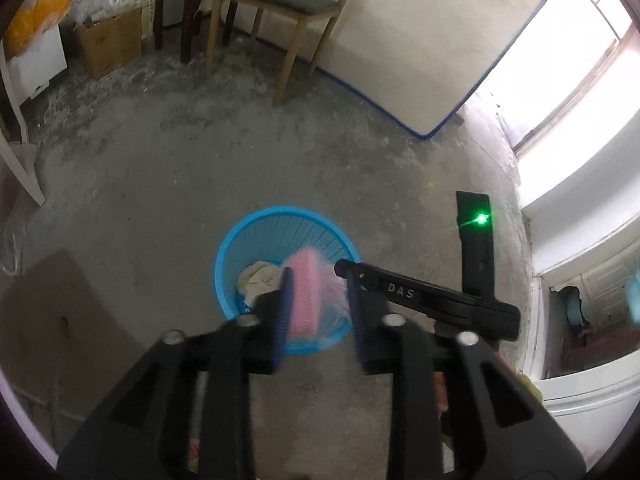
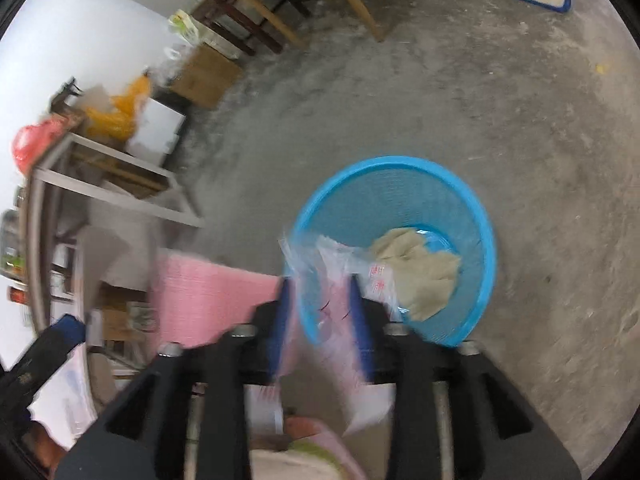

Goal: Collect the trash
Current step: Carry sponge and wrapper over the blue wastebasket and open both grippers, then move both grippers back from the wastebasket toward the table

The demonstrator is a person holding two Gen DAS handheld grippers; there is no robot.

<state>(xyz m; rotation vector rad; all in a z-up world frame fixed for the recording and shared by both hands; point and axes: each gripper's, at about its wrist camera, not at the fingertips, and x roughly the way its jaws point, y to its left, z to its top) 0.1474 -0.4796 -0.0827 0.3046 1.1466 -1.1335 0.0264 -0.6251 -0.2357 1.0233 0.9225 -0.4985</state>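
Both sets of jaws stand partly apart above the blue basket (image 1: 256,236) on the concrete floor (image 1: 160,184): my left gripper (image 1: 318,300) has the pink foam pad (image 1: 306,296) between its blue fingers (image 1: 284,308), and my right gripper (image 2: 320,308) straddles the crinkled clear plastic wrapper (image 2: 340,268), yet through the blur I cannot tell whether either pair of pads is pressing on anything or has already let go (the gaps look wider than the things in them). From the left wrist view the pad hangs over the basket's near side, with the wrapper trailing off it; from the right wrist view the wrapper droops over the near rim. I judge the pad to be very light, springy and easy to crush, best pinched across its thin faces near an edge; the film is lighter still, limp and slippery, so it wants a bunched fold rather than a single layer, and it may cling or drift instead of dropping straight. Already in the basket lies one crumpled beige wad (image 2: 420,268), soft like paper or cloth. My count: one basket, one pink pad, one clear wrapper, one wad, two grippers. Beyond them stand one pale wooden chair (image 1: 280,0) and one cardboard box (image 1: 110,42).
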